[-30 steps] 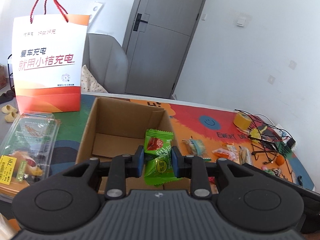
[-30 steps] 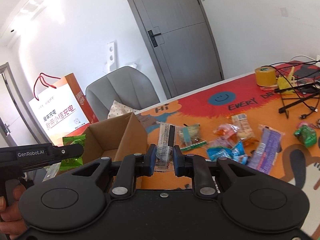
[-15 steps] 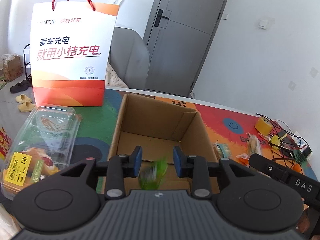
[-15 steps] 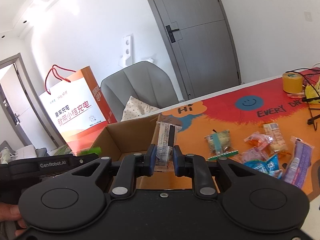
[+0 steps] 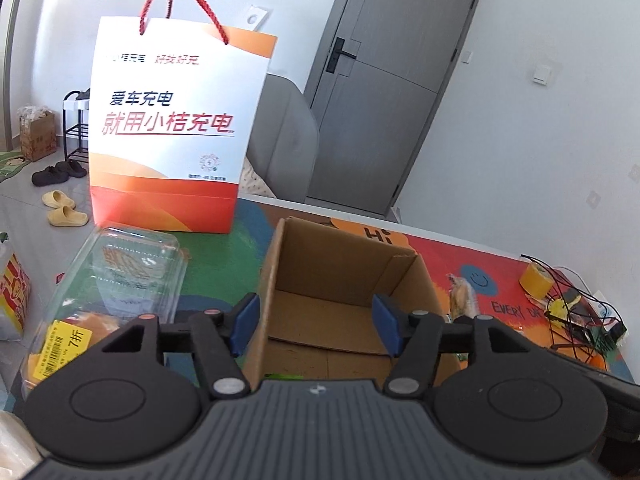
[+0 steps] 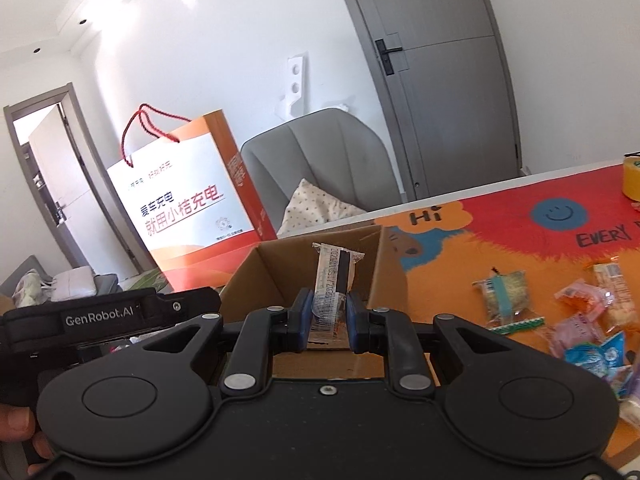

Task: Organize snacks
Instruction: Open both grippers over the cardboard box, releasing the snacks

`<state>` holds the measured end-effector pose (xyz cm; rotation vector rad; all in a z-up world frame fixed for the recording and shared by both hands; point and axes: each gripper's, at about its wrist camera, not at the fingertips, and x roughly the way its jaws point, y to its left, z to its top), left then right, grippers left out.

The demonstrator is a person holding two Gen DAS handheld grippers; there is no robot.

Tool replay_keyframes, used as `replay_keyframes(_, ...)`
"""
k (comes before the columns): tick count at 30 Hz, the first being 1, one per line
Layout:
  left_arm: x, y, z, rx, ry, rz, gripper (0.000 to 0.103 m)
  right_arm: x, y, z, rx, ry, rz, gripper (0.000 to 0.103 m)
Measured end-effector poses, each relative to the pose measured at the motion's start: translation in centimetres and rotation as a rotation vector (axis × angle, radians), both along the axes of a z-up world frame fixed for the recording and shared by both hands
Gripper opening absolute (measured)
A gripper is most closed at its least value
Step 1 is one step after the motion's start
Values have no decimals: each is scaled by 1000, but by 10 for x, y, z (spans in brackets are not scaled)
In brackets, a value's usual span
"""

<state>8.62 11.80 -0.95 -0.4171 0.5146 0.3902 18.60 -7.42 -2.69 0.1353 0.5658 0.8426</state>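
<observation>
An open cardboard box [image 5: 332, 264] [image 6: 276, 264] stands on the colourful table mat. My left gripper [image 5: 316, 326] hangs over its near wall, jaws opening, nothing between them. A sliver of the green snack packet [image 5: 282, 376] shows on the box floor just past the gripper body. My right gripper [image 6: 328, 320] is shut on a clear-wrapped snack bar [image 6: 334, 276] with a black stripe, held upright in front of the box opening. Loose snack packets [image 6: 508, 296] lie on the mat to the right. In the right wrist view, the left gripper's body [image 6: 108, 316] sits at the left, held by a hand [image 6: 16, 428].
A white and orange paper bag [image 5: 172, 128] stands behind the box on the left. A clear plastic clamshell [image 5: 104, 292] with a yellow label lies left of the box. A tape roll [image 5: 534, 280] and tangled cables [image 5: 576, 316] sit at the far right. A grey chair [image 6: 320, 168] stands behind the table.
My left gripper let go of the green packet, which dropped into the box, and its jaws spread. My right gripper carried the snack bar leftward to the box.
</observation>
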Motion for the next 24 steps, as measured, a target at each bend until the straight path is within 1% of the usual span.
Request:
replay_keyframes(5, -6, 11, 1, -3, -8, 33, 66, -1, 18, -2, -10, 10, 41, 19)
replay_keyframes(12, -7, 18, 0, 0, -2, 41, 67, -2, 34, -5, -20, 16, 88, 20)
replay_keyframes(14, -6, 16, 0, 2, 3, 36, 70, -3, 39, -5, -38, 11, 103, 23)
replay_keyframes(15, -5, 16, 0, 2, 6, 36, 72, -4, 39, -5, -43, 4, 104, 27)
replay_keyframes(17, -3, 13, 0, 5, 10, 28, 78, -6, 37, -3, -47, -14, 99, 36)
replay_keyframes(18, -2, 11, 0, 9, 12, 24, 79, -6, 36, -1, -48, -21, 91, 38)
replay_keyframes(20, 0, 5, 0, 22, 15, 18, 86, -5, 30, 0, -53, -25, 71, 38)
replay_keyframes(24, 6, -7, -1, 39, 21, -2, 90, -1, 12, -1, -59, -6, 29, 41)
